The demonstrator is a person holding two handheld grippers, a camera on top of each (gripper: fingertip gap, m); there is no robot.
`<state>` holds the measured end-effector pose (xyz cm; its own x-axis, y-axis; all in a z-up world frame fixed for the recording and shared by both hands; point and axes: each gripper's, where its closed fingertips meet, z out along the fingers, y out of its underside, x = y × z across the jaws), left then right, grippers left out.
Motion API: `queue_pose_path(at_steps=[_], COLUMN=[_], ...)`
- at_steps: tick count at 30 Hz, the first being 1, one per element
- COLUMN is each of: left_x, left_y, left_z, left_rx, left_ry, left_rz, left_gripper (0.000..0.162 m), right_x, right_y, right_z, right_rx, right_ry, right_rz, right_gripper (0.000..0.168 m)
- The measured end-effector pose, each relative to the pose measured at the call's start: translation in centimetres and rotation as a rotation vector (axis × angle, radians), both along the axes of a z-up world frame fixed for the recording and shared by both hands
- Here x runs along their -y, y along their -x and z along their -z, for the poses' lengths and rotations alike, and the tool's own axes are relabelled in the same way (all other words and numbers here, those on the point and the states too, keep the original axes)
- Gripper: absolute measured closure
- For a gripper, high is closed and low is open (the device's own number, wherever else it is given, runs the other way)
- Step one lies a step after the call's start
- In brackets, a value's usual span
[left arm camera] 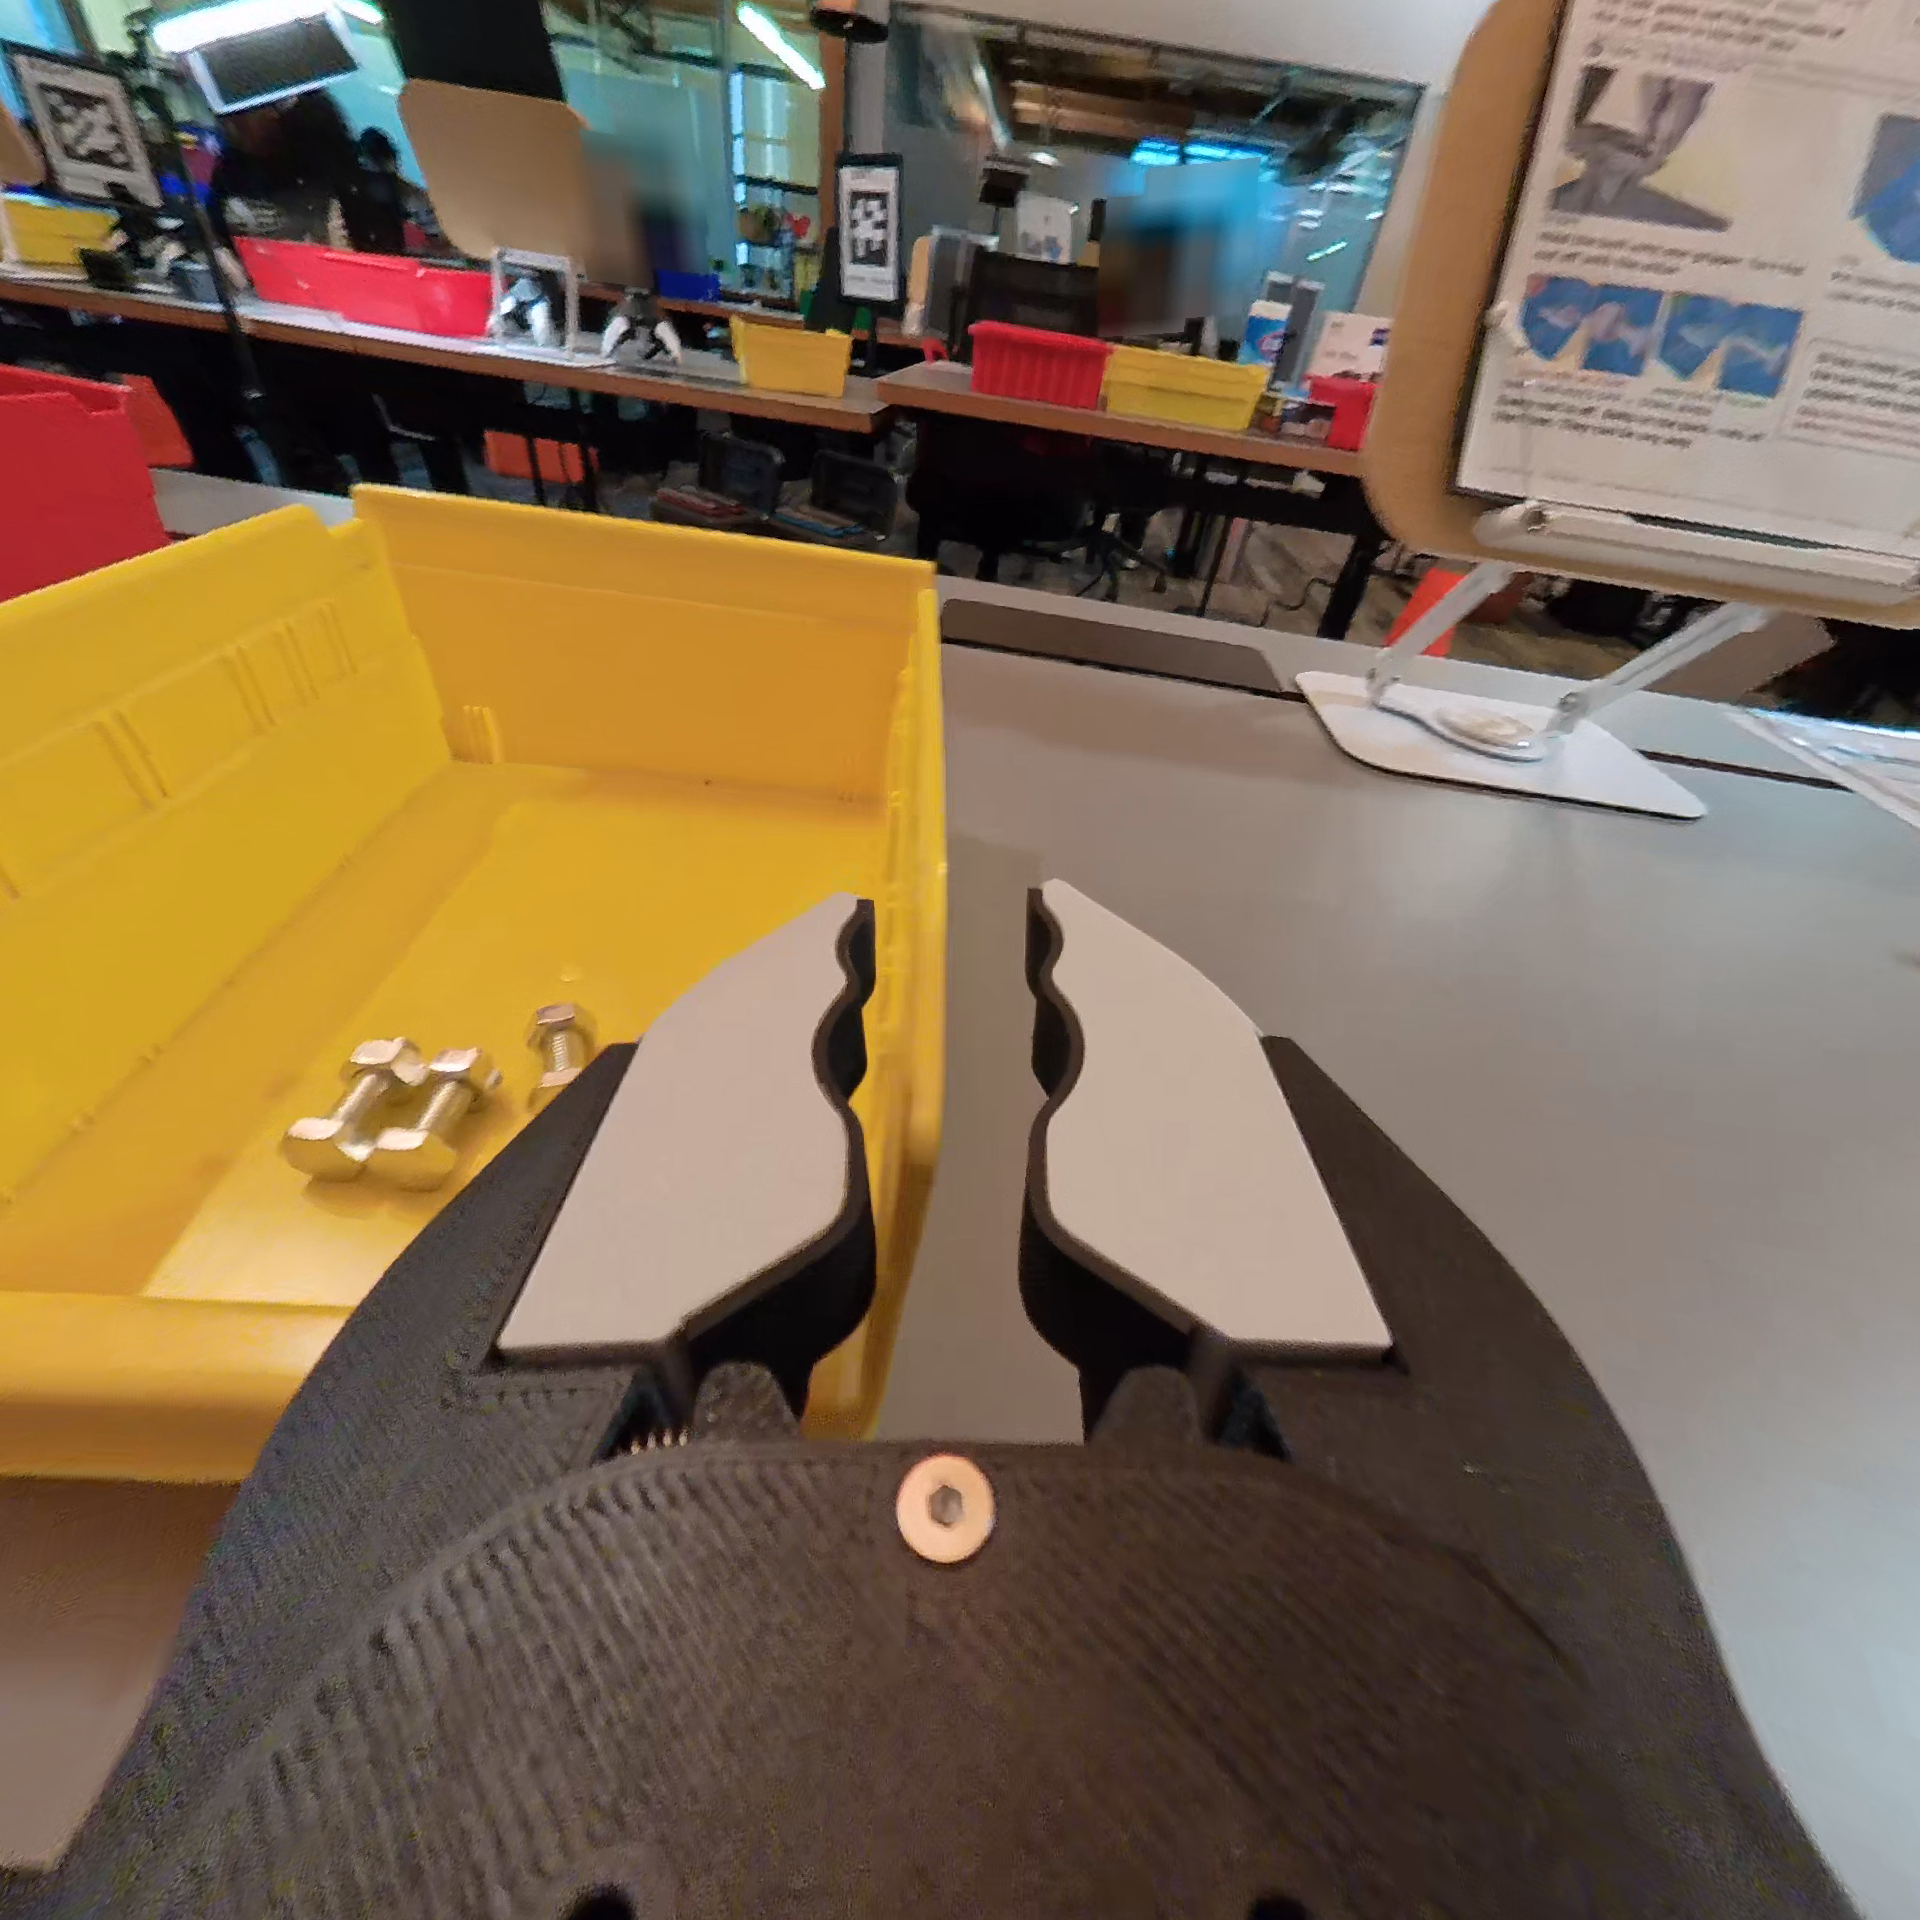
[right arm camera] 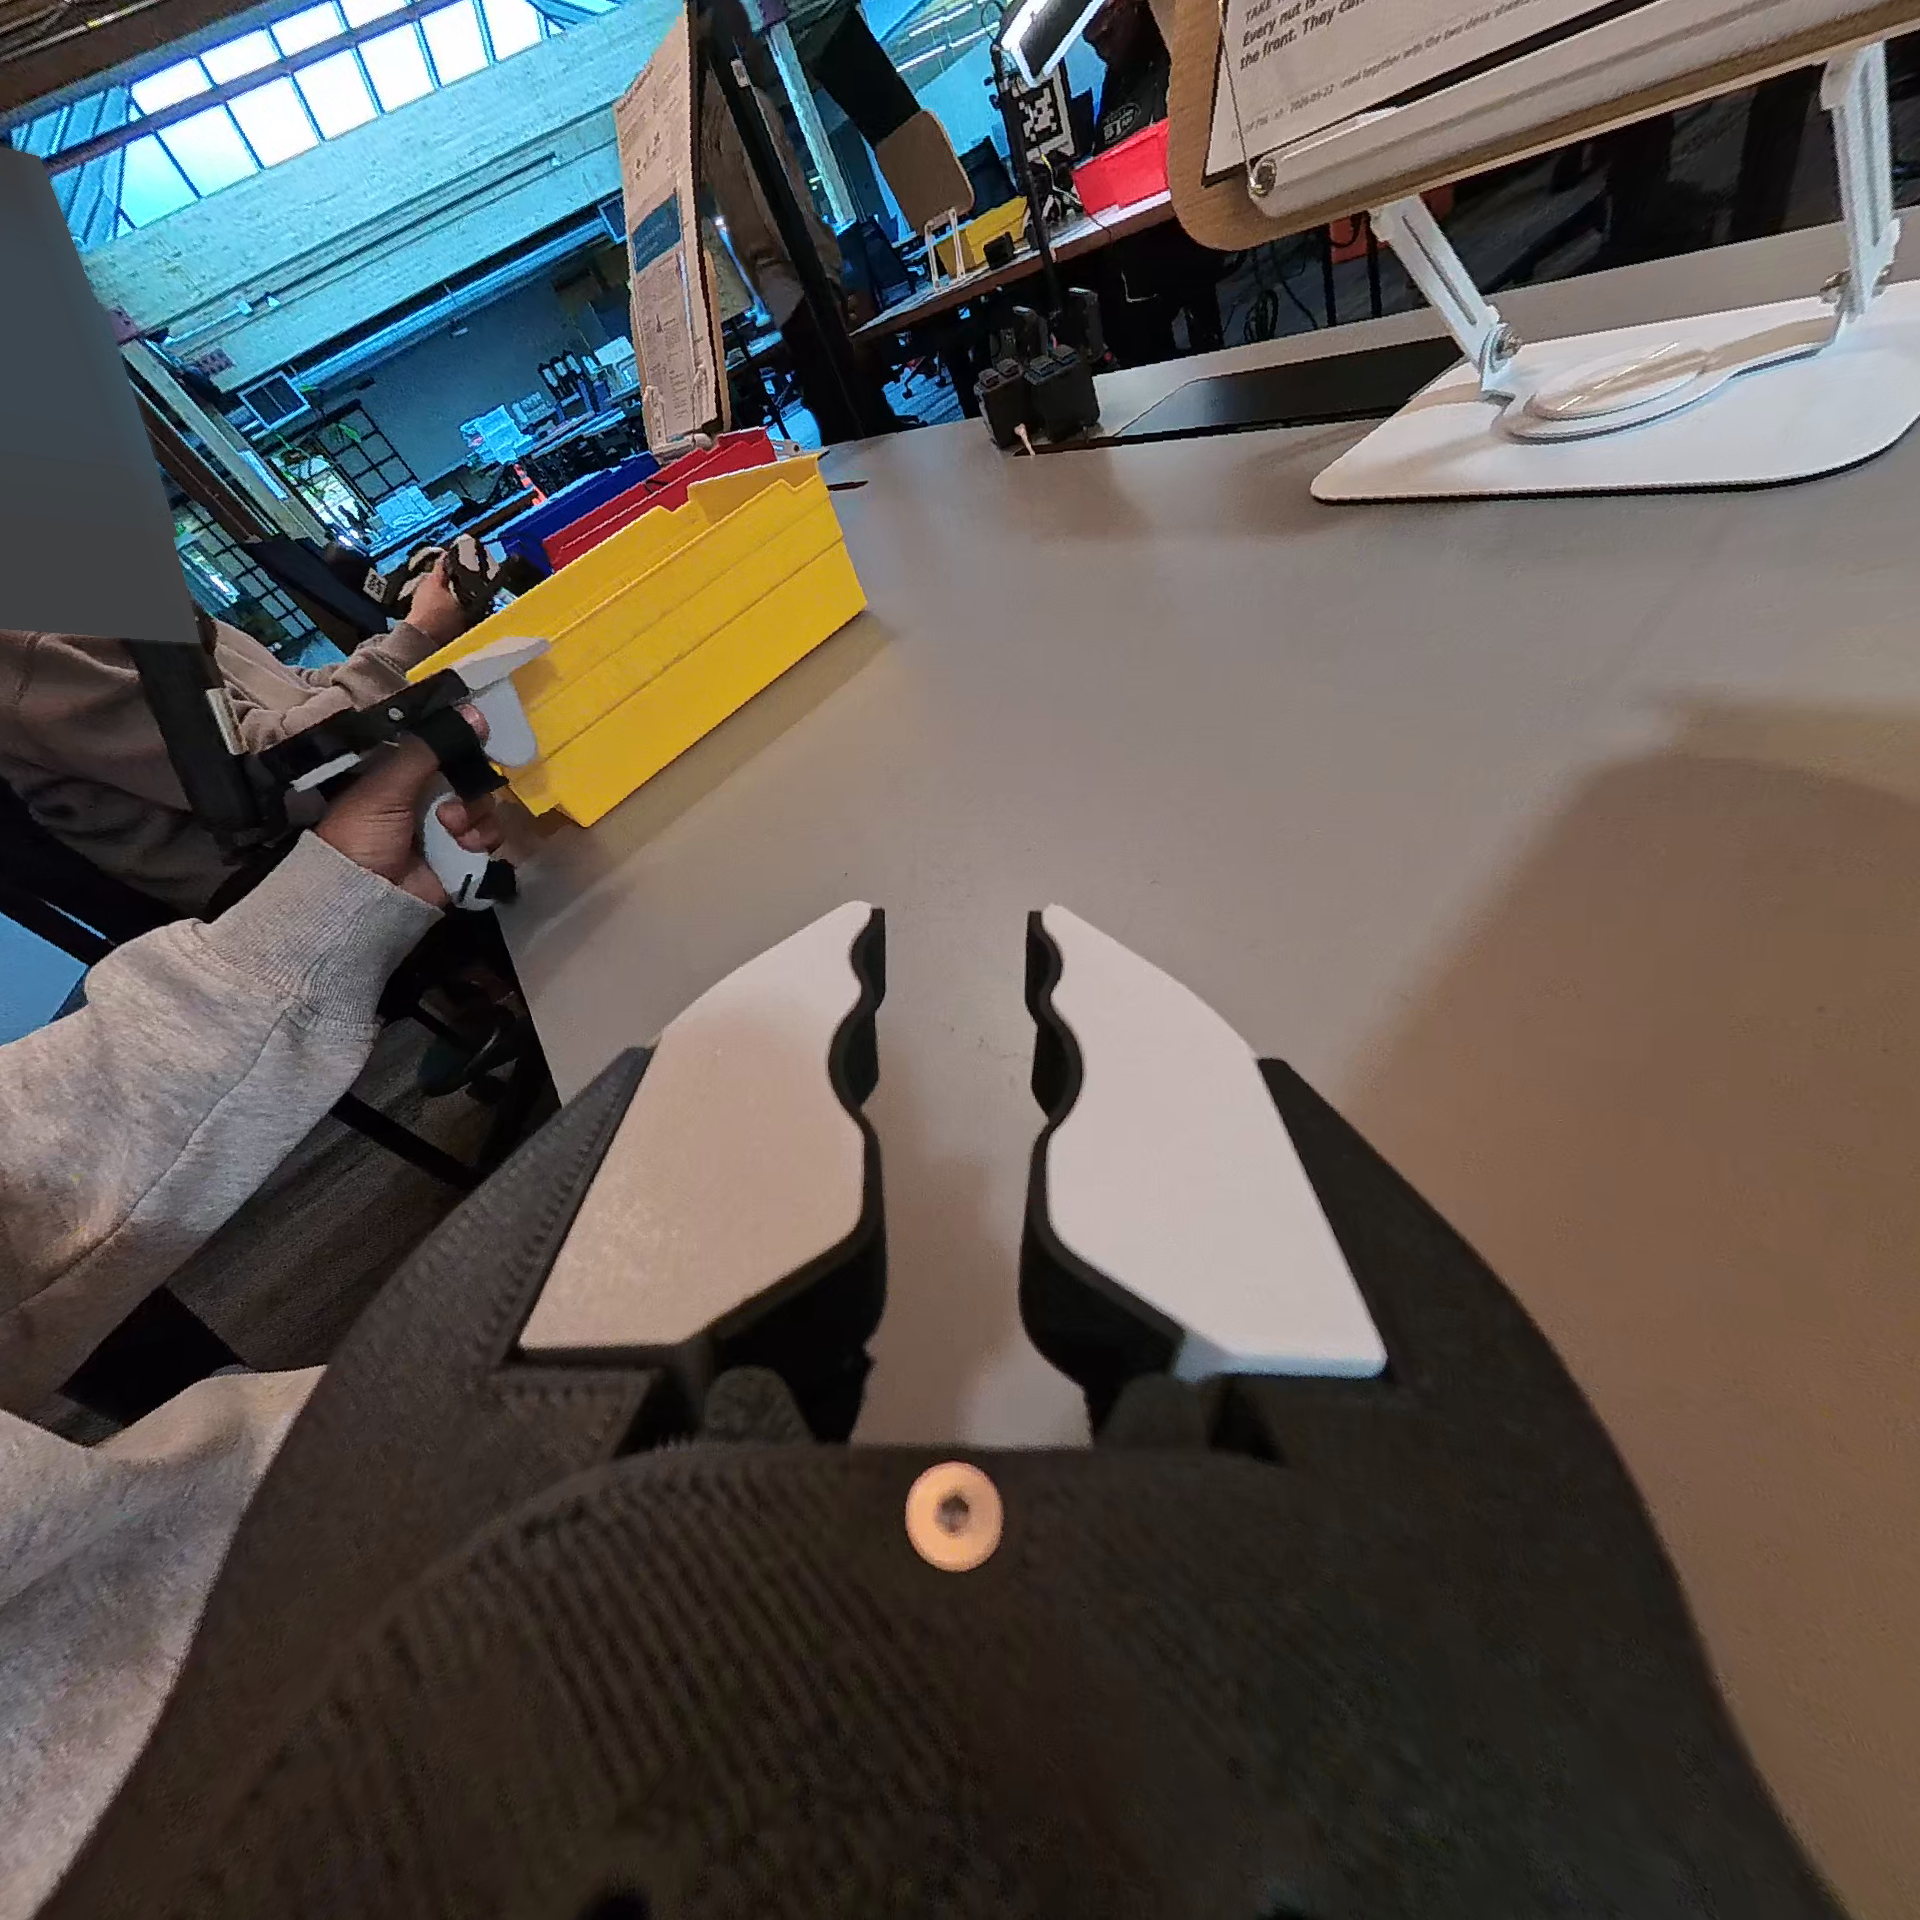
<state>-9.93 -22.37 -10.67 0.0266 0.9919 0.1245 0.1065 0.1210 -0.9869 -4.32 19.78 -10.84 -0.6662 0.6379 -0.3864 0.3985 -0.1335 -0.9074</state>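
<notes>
I see a grey surface (left arm camera: 1455,1039) under my fingers. A yellow bin (left arm camera: 644,665) sits on it, left of my left fingers (left arm camera: 727,1122). A white stand base (left arm camera: 1496,758) rests on it ahead and to the right, and black chargers (right arm camera: 1039,400) stand farther ahead of my right fingers (right arm camera: 1174,1174).

- The left gripper (left arm camera: 951,914) has pale grey fingers on a black ribbed body.
- The open plastic bin (left arm camera: 665,665) is bright yellow.
- The small metal bolts (left arm camera: 390,1112) are shiny silver.
- The flat table top (left arm camera: 1455,1039) is plain grey.
- The person's sleeve (right arm camera: 177,1091) is light grey.
- The flat stand base (right arm camera: 1621,426) is white.
</notes>
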Motion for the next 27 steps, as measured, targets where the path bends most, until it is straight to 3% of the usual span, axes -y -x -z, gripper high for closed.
queue_pose_path(at_steps=[4,6,9,13,15,21,24,27], left_x=[3.0,4.2,4.6,3.3,3.8,8.2,10.4,10.1], left_y=[-0.8,-0.9,-0.2,0.6,1.2,2.1,2.1,2.0], left_z=[-1.0,-1.6,-1.8,-3.2,-3.3,2.8,4.7,5.5], left_rx=[-0.005,0.016,0.151,0.267,0.337,0.748,0.864,0.939], left_ry=[-0.042,-0.077,-0.125,-0.358,-0.406,-0.272,-0.150,-0.122], left_rz=[-0.117,-0.117,0.000,0.269,0.312,0.259,0.200,0.239], left_gripper=[0.134,0.125,0.131,0.131,0.135,0.129,0.134,0.139], right_x=[-0.8,-1.2,-1.7,-1.5,-1.4,-0.8,-0.9,-1.0], right_y=[0.3,0.4,0.4,0.4,0.3,0.1,0.2,0.4], right_z=[0.1,0.0,0.1,0.1,0.1,0.4,0.5,0.6], right_rx=[0.003,0.007,0.018,0.030,0.017,0.001,-0.001,0.007], right_ry=[-0.003,0.015,0.036,0.048,0.028,-0.025,-0.037,-0.033], right_rz=[0.026,0.039,0.049,0.039,0.040,0.026,0.035,0.044], right_gripper=[0.142,0.142,0.142,0.142,0.143,0.143,0.143,0.143])
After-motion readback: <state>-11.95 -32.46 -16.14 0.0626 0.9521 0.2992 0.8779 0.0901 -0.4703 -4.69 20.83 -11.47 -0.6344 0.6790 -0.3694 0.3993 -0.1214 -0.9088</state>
